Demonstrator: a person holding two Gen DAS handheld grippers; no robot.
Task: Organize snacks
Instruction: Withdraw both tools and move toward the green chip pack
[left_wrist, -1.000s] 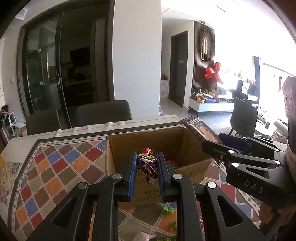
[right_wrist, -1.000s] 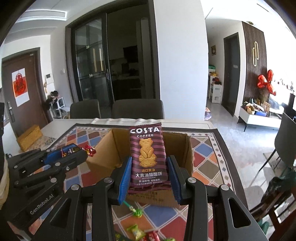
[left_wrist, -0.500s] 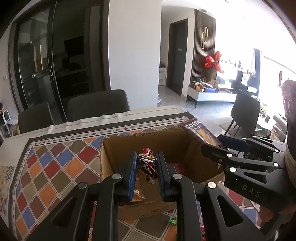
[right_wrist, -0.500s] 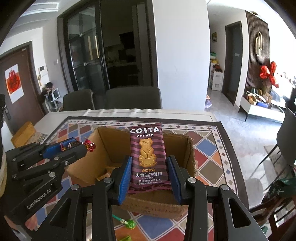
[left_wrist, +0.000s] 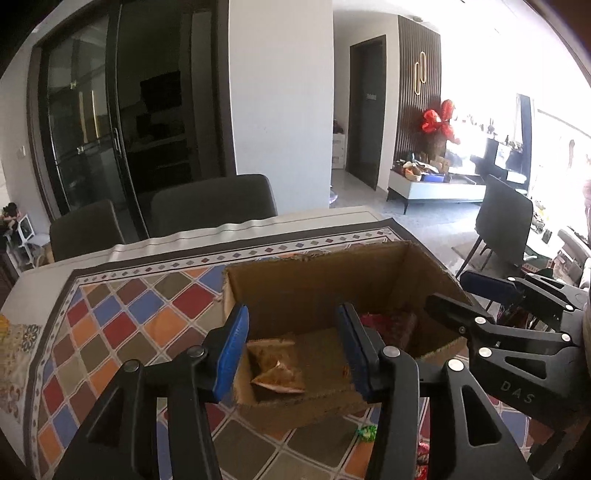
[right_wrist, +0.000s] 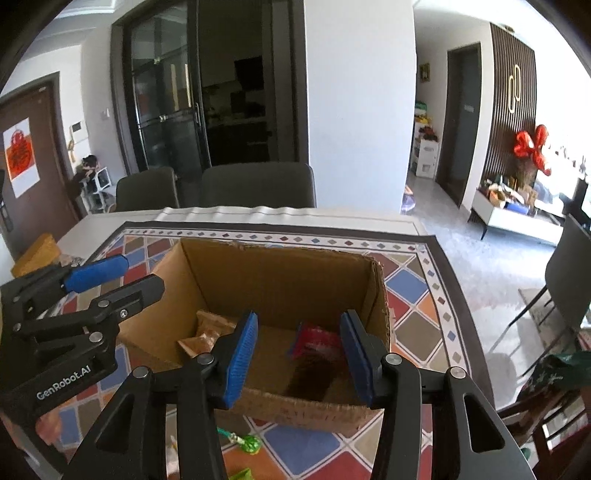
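Observation:
An open cardboard box (left_wrist: 317, 280) (right_wrist: 280, 273) stands on a table with a chequered cloth. Inside lie a tan packet (left_wrist: 277, 365) (right_wrist: 207, 332), a red packet (right_wrist: 317, 339) and a dark purple packet (right_wrist: 314, 373) (left_wrist: 399, 325). My left gripper (left_wrist: 295, 350) is open and empty above the box's near left part; it also shows at the left of the right wrist view (right_wrist: 122, 277). My right gripper (right_wrist: 299, 354) is open and empty above the box's near right part; it also shows at the right of the left wrist view (left_wrist: 465, 295).
Loose green and red wrapped sweets (right_wrist: 247, 443) (left_wrist: 365, 432) lie on the cloth (left_wrist: 122, 325) in front of the box. Two dark chairs (right_wrist: 258, 184) stand at the table's far side. Another chair (left_wrist: 506, 221) stands off to the right.
Both grippers opened over the box. The left let go of the wrapped sweets and the right let go of the Costa biscuit packet; both now lie in the box.

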